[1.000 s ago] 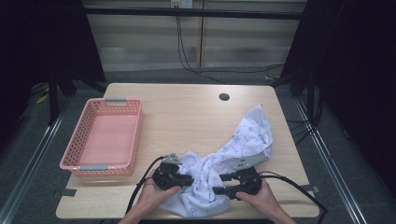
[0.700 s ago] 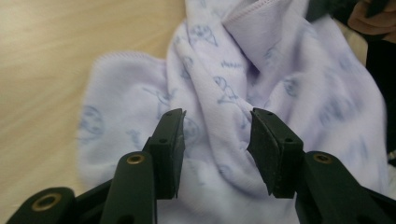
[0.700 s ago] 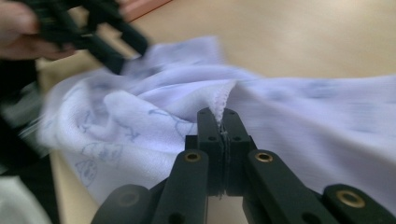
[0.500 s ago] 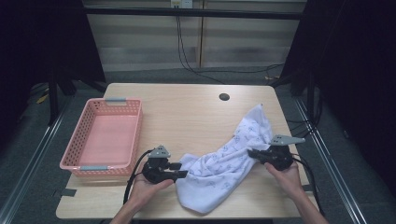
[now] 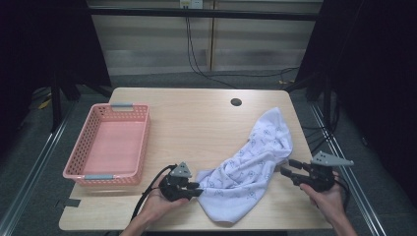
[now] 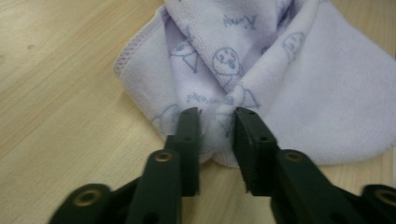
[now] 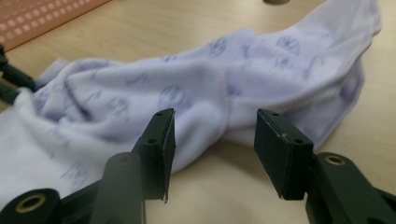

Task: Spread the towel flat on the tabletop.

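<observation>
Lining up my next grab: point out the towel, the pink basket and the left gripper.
towel (image 5: 255, 162), high view, middle of the cloth
pink basket (image 5: 130, 105), high view, far rim
left gripper (image 6: 217, 119), left gripper view, between its tips

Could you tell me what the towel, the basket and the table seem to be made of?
Towel: soft fuzzy cloth, likely microfibre, with stitched hem and printed blue drawings. Basket: pink plastic, probably, judging by its moulded perforated walls. Table: light matte wood or wood-look laminate, with visible grain.

One printed towel (image 5: 251, 167) between the tongs — one pink basket (image 5: 110, 145) beyond the left pair — one wooden table (image 5: 196, 118).
</observation>
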The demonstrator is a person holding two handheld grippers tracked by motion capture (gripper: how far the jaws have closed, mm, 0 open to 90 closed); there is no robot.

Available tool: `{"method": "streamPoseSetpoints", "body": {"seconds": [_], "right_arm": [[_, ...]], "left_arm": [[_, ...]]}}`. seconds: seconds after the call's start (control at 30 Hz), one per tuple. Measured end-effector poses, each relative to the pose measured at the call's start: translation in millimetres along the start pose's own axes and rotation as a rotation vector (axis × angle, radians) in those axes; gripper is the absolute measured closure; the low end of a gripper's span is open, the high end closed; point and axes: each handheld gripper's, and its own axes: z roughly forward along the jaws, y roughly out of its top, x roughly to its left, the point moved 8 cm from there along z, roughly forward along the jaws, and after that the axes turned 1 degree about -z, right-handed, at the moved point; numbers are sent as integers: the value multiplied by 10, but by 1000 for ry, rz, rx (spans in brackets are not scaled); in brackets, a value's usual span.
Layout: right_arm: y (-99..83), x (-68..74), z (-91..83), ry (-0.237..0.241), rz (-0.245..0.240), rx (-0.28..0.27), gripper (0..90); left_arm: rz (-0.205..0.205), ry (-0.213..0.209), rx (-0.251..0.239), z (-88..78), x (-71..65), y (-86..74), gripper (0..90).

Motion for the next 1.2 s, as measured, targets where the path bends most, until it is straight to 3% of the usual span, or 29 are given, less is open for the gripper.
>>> {"method": "streamPoseSetpoints", "body": {"seconds": [0.03,0.07,0.1,0.13,0.17,0.2,0.27,0.3,0.37,0.5,0.57,0.6,0.63,0.77,0.83,0.9,0.93,0.97,1.07,1.1,1.13,1.17,1.2], "right_arm": [[0,0,0,0,0,0,492],[-104,104,-67,13,5,15,492],[-104,104,-67,13,5,15,492],[-178,234,-103,42,26,26,479],[-178,234,-103,42,26,26,479],[-239,370,-98,71,32,46,444],[-264,507,-83,102,22,57,428],[-264,507,-83,102,22,57,428],[-280,636,-18,146,13,80,406],[-317,811,260,199,-74,165,382],[-311,831,376,207,-89,183,382],[-309,843,476,198,-129,198,427],[-309,843,476,198,-129,198,427],[-374,839,622,170,-209,256,492],[-376,861,609,162,-228,255,699],[-356,900,553,203,-213,250,821],[-287,965,446,246,-204,216,841],[-287,965,446,246,-204,216,841],[-76,1048,211,283,-179,140,846],[-76,1048,211,283,-179,140,846],[107,1076,130,284,-189,102,845],[107,1076,130,284,-189,102,845],[336,1086,78,291,-187,63,841]], "left_arm": [[11,10,9,-1,-12,-8,741],[10,-13,21,-6,-62,-25,820],[10,-13,21,-6,-62,-25,830],[12,-13,25,-17,-77,-38,837],[9,-15,33,-31,-89,-53,837],[-2,-32,33,-41,-106,-69,846],[-29,-50,34,-80,-152,-115,847],[-29,-50,34,-80,-152,-115,847],[-36,-55,26,-100,-171,-133,847],[-56,-77,15,-127,-151,-120,846],[-76,-78,-7,-131,-129,-96,846],[-85,-79,-18,-138,-92,-72,846],[-85,-79,-18,-138,-92,-72,846],[-113,-79,-38,-119,-25,-26,847],[-111,-81,-41,-141,-41,-31,847],[-102,-94,-57,-232,-112,-24,848],[-88,-95,-84,-367,-207,-14,850],[-88,-95,-84,-367,-207,-14,850],[-68,-119,-126,-619,-351,8,852],[-66,-125,-150,-714,-383,49,852],[-67,-123,-173,-807,-400,105,852],[-62,-124,-194,-894,-414,174,852],[-40,-93,-230,-1045,-394,343,852]]}}
